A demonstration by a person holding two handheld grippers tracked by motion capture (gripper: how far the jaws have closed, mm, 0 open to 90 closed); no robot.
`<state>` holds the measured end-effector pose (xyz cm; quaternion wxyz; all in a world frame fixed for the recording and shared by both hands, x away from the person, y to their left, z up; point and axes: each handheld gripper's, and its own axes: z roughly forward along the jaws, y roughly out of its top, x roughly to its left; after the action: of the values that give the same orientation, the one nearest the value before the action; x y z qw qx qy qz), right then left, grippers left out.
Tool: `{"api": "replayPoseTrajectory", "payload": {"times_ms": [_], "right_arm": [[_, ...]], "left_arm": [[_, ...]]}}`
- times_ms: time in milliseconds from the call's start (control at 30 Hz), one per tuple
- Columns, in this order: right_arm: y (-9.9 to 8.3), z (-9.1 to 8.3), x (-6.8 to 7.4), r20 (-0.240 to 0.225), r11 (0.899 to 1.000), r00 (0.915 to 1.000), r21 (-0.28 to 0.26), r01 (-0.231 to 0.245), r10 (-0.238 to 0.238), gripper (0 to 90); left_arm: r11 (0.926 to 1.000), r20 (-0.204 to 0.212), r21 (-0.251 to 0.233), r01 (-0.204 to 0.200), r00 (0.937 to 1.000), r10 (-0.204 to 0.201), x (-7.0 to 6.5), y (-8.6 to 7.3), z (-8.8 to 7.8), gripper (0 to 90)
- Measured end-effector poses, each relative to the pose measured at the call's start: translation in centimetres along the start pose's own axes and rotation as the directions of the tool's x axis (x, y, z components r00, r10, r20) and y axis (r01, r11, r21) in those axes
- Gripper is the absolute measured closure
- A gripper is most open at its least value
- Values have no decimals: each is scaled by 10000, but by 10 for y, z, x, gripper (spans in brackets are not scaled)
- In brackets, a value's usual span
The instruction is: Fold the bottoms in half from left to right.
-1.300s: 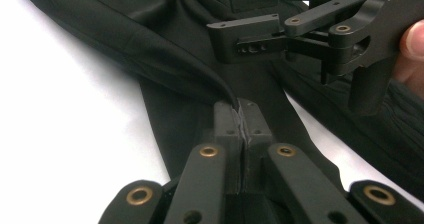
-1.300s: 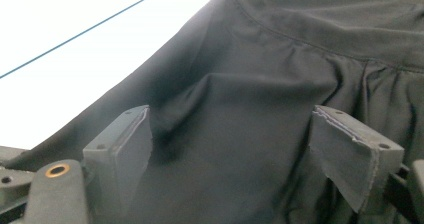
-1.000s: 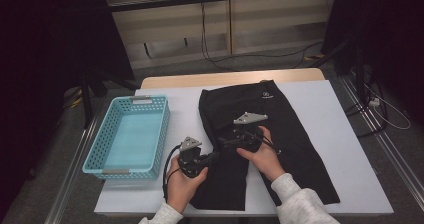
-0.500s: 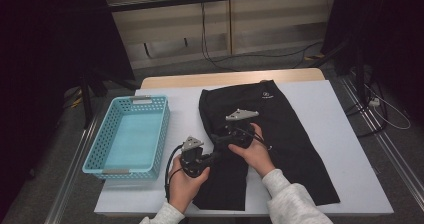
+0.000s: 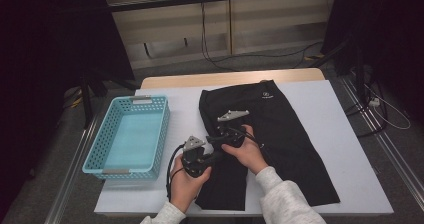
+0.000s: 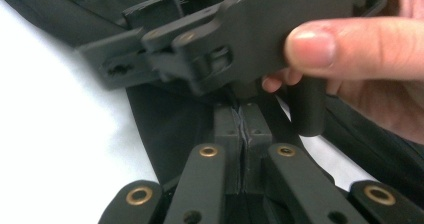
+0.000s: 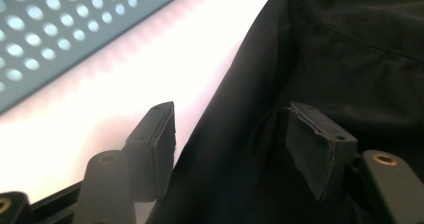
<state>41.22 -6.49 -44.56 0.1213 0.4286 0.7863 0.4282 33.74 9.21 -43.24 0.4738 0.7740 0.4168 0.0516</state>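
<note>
Black trousers (image 5: 280,144) lie flat on the white table (image 5: 345,134), right of the blue basket (image 5: 127,136). The left gripper (image 6: 243,129) is clenched at the trousers' left edge – whether cloth is pinched between its pads I cannot tell. The right gripper (image 7: 230,144), just beyond it, has been closing its jaws; they stand apart, astride the same edge – not yet pressing the cloth.
</note>
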Motion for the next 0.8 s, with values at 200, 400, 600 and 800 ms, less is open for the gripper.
{"api": "replayPoseTrajectory", "payload": {"times_ms": [200,400,600,800], "right_arm": [[-4,7,-8,387,9980,9992,630,113,-138,838],[1,-21,-18,747,9996,9968,90,280,-286,870],[-11,-59,-35,975,9994,9951,-327,-141,173,867],[-36,-84,-42,1370,9998,9904,75,-181,169,867]], "left_arm": [[10000,-30,-36,49,10000,-49,1,1,-1,890],[9993,157,-258,257,9996,-253,2,4,0,890],[9990,563,-313,305,9980,-287,-4,9,9,890],[9998,869,153,120,9961,-132,-11,10,30,889]]}}
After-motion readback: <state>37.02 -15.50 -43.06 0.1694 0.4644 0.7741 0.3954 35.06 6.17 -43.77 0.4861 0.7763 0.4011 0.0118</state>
